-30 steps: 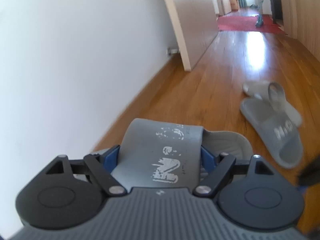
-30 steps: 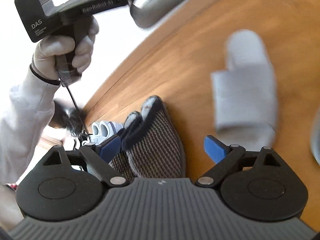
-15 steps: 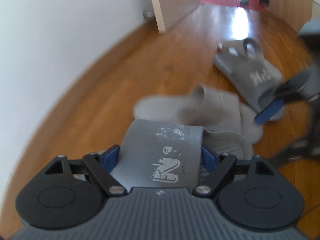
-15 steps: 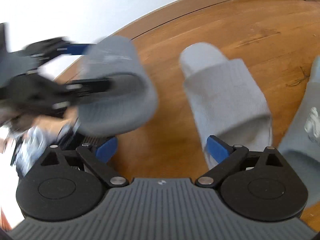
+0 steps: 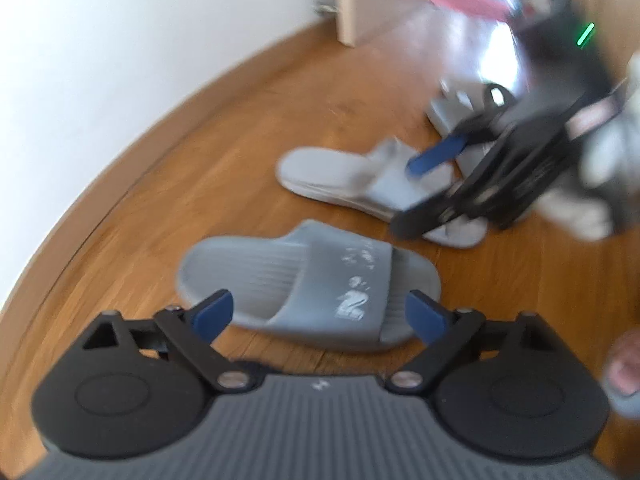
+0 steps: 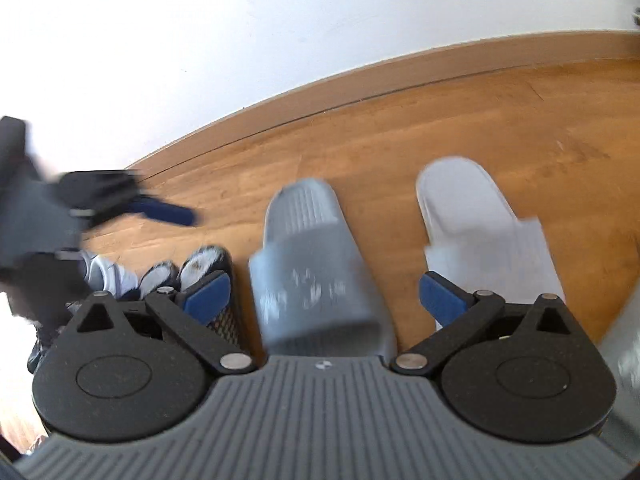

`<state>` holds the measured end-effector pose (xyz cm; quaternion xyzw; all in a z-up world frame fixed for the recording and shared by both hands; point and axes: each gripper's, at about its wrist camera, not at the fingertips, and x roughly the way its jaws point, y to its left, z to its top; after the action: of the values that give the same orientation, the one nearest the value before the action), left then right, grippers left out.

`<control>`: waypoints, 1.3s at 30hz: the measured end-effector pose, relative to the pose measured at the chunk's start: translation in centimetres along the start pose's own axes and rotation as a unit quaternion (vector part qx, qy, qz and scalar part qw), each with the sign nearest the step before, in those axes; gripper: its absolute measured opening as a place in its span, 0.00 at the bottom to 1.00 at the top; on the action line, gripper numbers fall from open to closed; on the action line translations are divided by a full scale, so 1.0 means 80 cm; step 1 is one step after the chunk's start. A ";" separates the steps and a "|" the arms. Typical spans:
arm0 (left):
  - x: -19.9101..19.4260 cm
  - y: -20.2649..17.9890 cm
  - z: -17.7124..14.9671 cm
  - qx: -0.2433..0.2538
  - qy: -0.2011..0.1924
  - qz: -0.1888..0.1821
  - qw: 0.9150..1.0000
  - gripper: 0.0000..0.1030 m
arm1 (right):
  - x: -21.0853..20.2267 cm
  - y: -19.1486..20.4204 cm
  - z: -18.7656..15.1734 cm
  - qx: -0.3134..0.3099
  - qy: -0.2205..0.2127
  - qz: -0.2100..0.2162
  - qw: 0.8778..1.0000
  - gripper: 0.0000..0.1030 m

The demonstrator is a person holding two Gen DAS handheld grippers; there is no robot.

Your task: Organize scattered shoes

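Left wrist view: left gripper [image 5: 320, 312] jaws just widened, clear of dark grey slide [image 5: 308, 280] flat on wood floor [image 5: 240, 160]; strap print worn, unreadable. Pale grey slide [image 5: 360, 184] beyond it, under blurred right gripper [image 5: 440, 176].

Right wrist view: right gripper [image 6: 324, 292] jaws apart, nothing gripped. Pale slide right of dark slide, toes toward baseboard [image 6: 360, 80]; mesh shoe [image 6: 224, 280] left of it.

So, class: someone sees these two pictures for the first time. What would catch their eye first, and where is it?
First, the dark grey slipper with a worn white print, lying free on the wooden floor between the open left gripper's blue fingers. Just beyond it lies a pale grey slipper, with the right gripper over it, blurred. From the right wrist, both slippers point at the white wall.
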<state>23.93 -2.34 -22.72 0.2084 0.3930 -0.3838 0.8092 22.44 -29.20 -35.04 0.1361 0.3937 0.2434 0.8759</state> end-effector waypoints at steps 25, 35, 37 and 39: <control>-0.035 0.027 -0.005 -0.147 0.018 0.022 0.989 0.92 | 0.065 0.018 -0.024 0.002 0.170 -0.002 0.985 0.80; 0.000 -0.046 0.059 -0.017 -0.041 0.006 0.999 0.96 | -0.043 -0.007 -0.049 0.045 0.063 0.030 0.997 0.83; 0.026 -0.080 0.079 0.041 -0.057 -0.028 0.997 0.97 | -0.087 -0.024 -0.071 0.083 0.026 0.018 0.996 0.83; 0.055 -0.109 0.094 0.083 -0.060 -0.058 0.993 0.97 | -0.134 -0.052 -0.102 0.138 -0.012 -0.037 0.990 0.83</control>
<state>22.38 -14.54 -21.97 0.2282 0.3221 -0.4729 0.7877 11.47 -38.05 -35.50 0.2439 0.4172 0.1530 0.8620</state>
